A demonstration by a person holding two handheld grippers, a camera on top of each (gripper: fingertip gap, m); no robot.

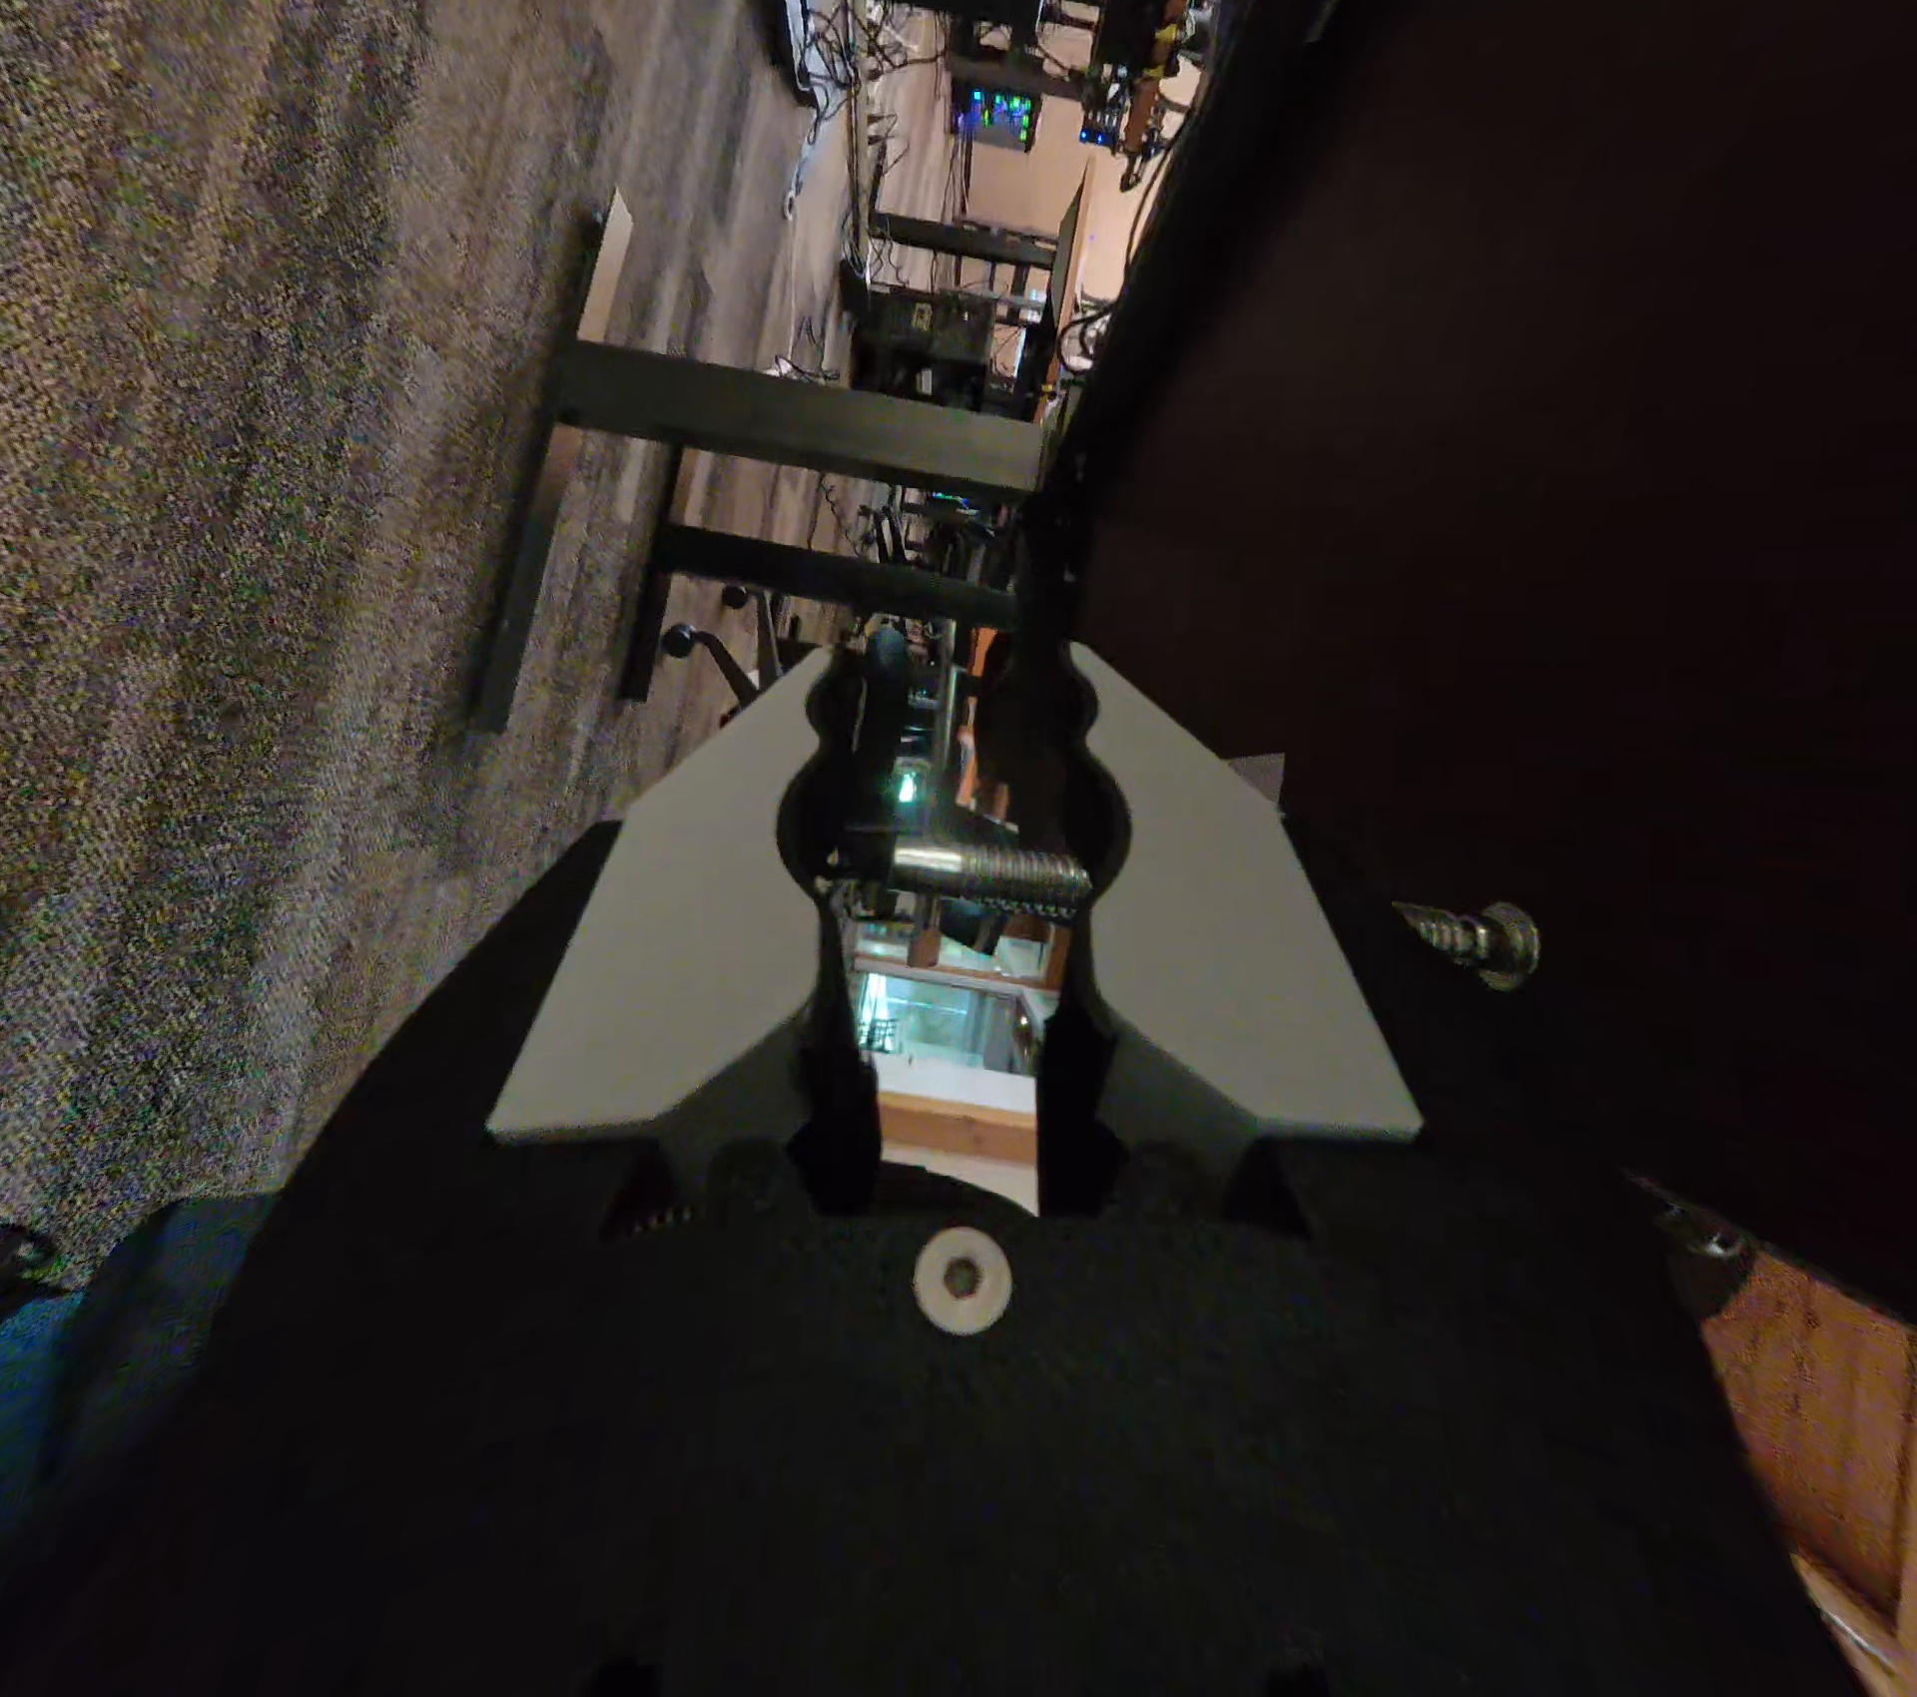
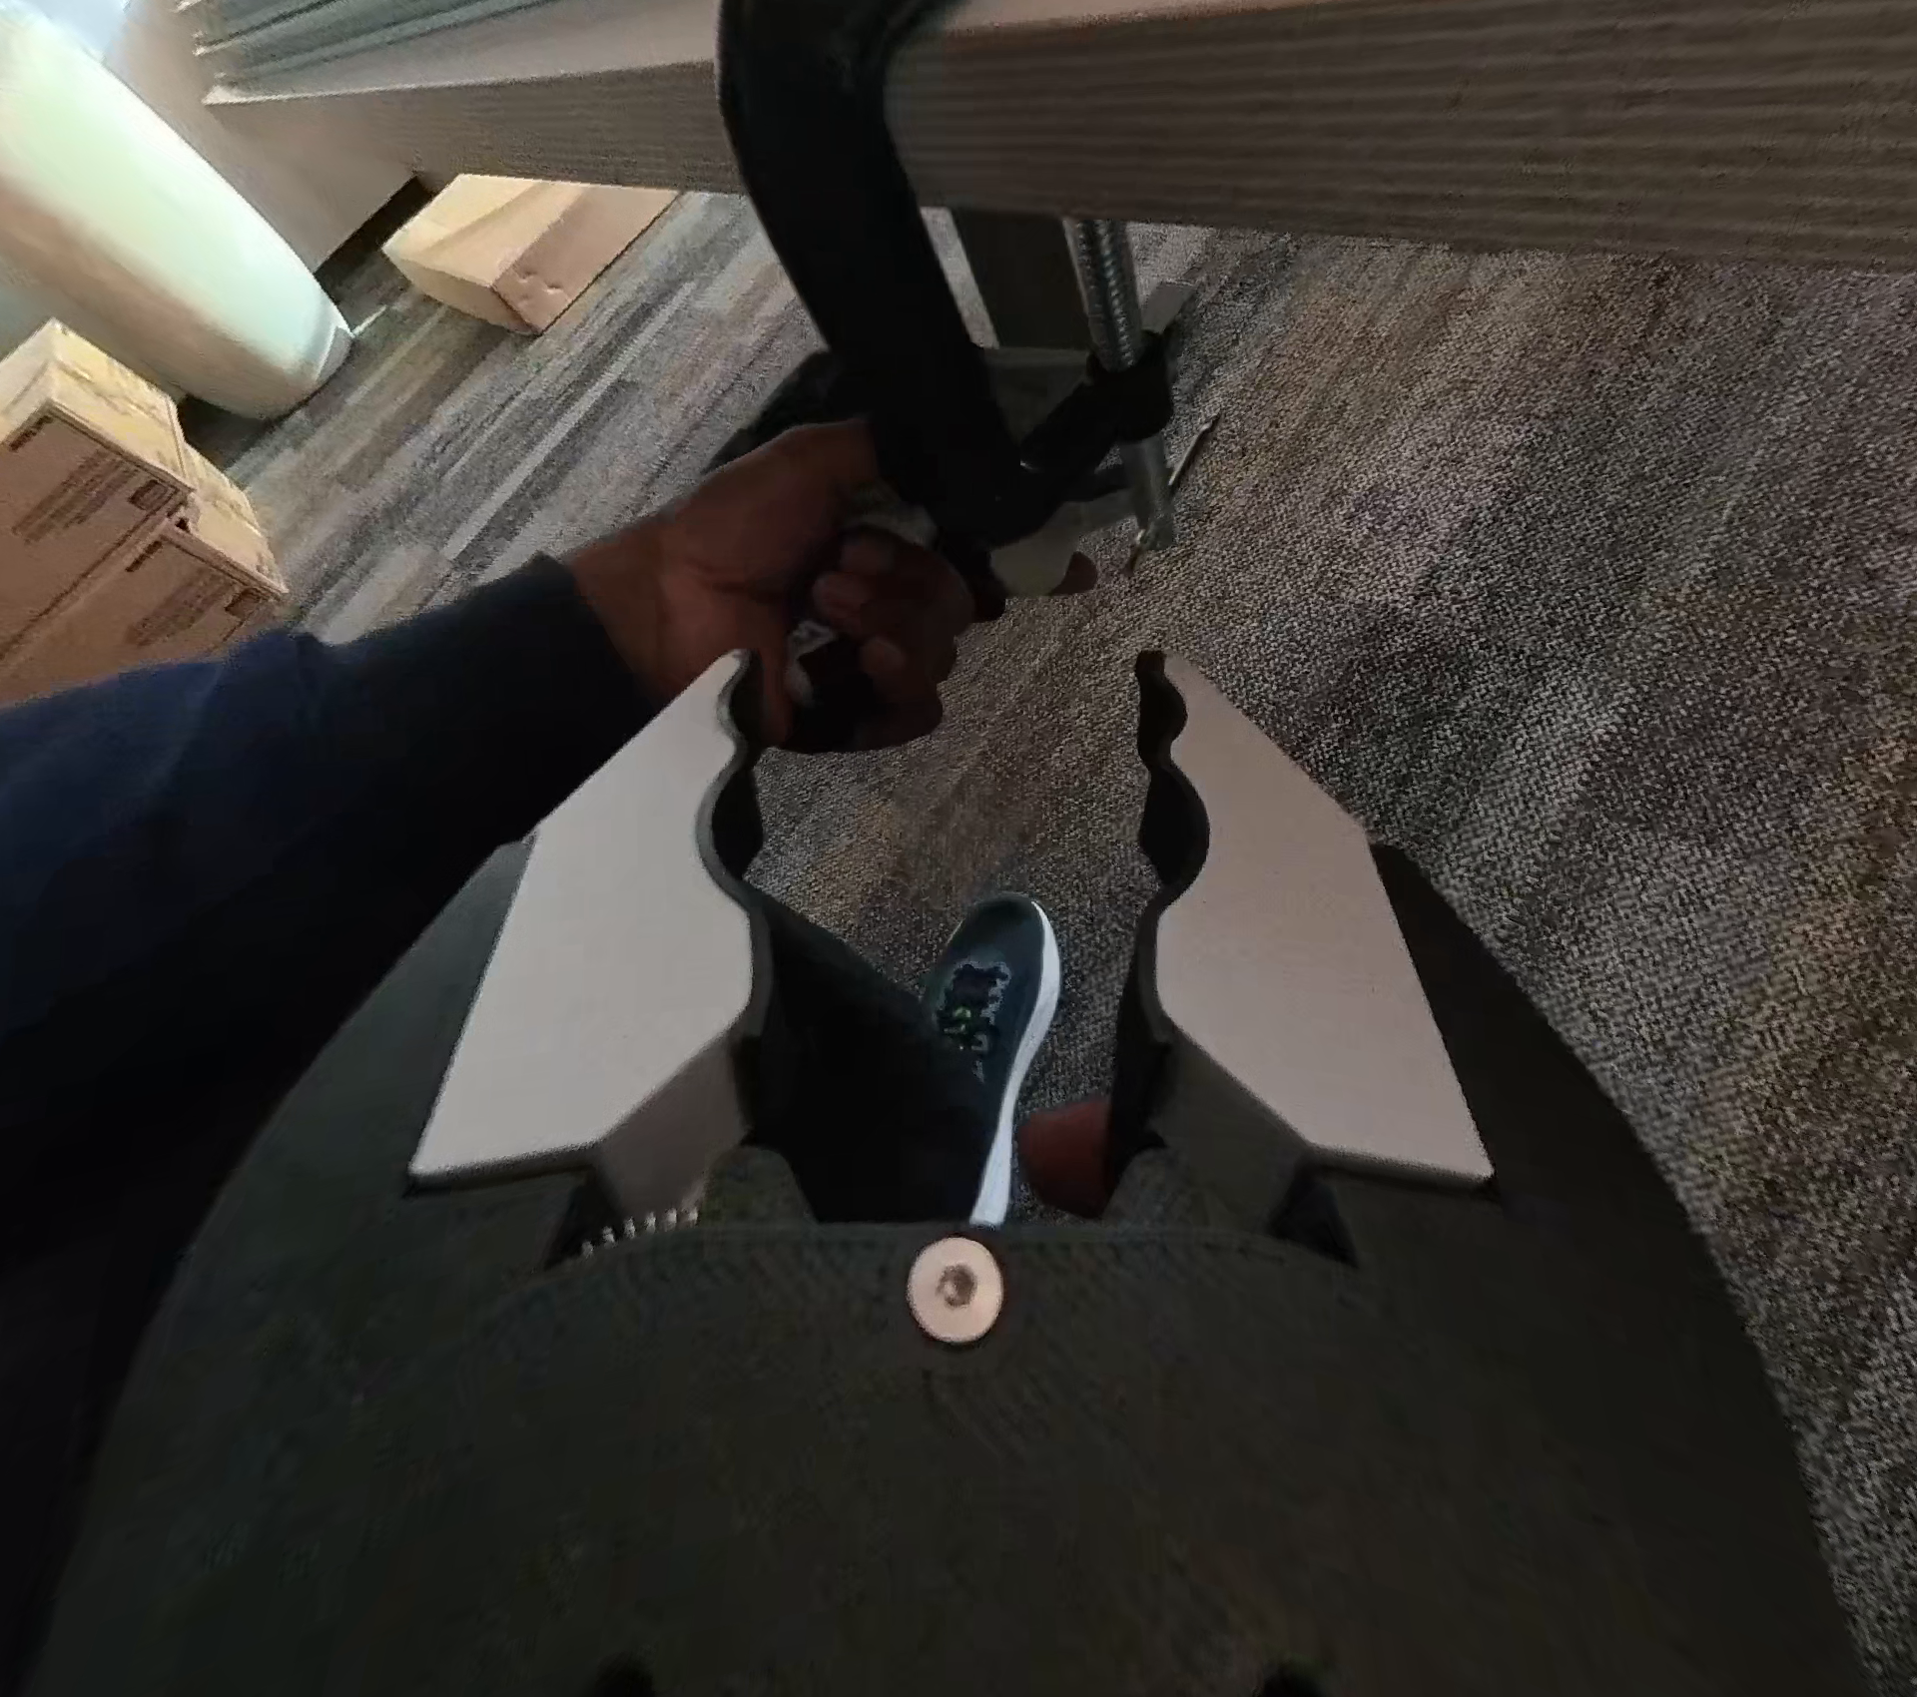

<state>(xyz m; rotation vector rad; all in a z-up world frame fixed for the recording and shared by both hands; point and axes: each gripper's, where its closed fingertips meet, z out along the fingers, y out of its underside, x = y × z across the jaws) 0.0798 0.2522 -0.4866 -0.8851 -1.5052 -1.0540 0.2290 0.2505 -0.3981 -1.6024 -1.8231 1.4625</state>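
Observation:
A black C-clamp (image 2: 830, 92) hooks over the edge of a wooden table top (image 2: 1349, 123). Its threaded screw (image 2: 1115, 278) rises to the underside. My left gripper (image 1: 949, 672) is turned sideways under the table. Its jaws stand close around the clamp's lower end, with the screw (image 1: 985, 880) lying across the hollow between the fingers. In the right wrist view a hand (image 2: 747, 569) holds that gripper at the clamp's bottom bend. My right gripper (image 2: 939, 672) is open and empty, just below that hand and above the carpet.
Grey carpet (image 2: 1556, 610) lies below. Cardboard boxes (image 2: 93, 506) and a white column (image 2: 135, 216) stand at left. A dark shoe (image 2: 996, 983) is under the right gripper. Black desk legs (image 1: 788, 423) and cables run ahead. A screw (image 1: 1473, 942) sticks out of the dark underside.

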